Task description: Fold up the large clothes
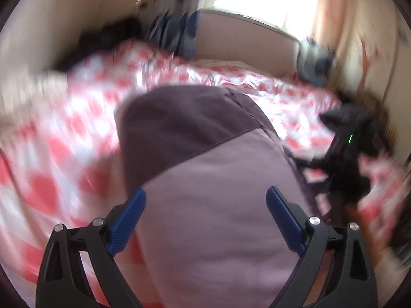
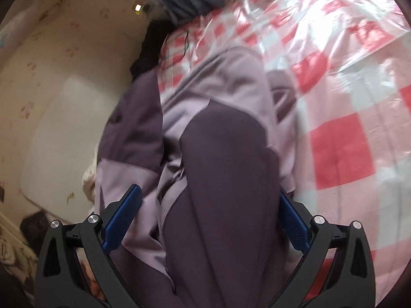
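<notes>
Two-tone purple jacket (image 2: 221, 154) on checkered bed (image 2: 341, 154): soft, bulky, probably slippery. Both jaws wide open, holding nothing. Best gripped at hem corners.

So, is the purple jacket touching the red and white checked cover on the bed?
Touching. In the right wrist view the purple jacket lies flat on the checked cover, with no gap along its edge. The left wrist view is blurred but agrees.
</notes>
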The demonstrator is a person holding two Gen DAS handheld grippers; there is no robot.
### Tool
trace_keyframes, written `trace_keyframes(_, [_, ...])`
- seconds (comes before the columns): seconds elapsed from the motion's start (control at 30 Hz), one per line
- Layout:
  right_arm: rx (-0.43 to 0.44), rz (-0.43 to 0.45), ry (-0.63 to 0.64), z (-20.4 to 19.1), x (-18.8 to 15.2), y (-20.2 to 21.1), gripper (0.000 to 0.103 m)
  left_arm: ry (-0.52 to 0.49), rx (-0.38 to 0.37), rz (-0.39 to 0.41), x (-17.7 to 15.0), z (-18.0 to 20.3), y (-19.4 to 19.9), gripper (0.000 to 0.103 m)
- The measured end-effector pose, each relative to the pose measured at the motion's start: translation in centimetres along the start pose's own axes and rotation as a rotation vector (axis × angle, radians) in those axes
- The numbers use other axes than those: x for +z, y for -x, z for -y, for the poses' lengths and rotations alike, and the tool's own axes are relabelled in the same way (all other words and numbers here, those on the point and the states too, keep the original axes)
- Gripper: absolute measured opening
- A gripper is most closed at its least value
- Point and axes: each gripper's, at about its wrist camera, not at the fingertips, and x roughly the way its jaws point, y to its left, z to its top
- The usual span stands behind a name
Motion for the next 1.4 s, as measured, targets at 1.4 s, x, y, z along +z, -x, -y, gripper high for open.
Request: trace_keyframes(1.4, [-0.442, 0.078, 0.497, -21.6, -16.4, 5.9, 0.097, 0.105, 0.382, -0.048, -7.6, 1.4, 14.6, 0.097])
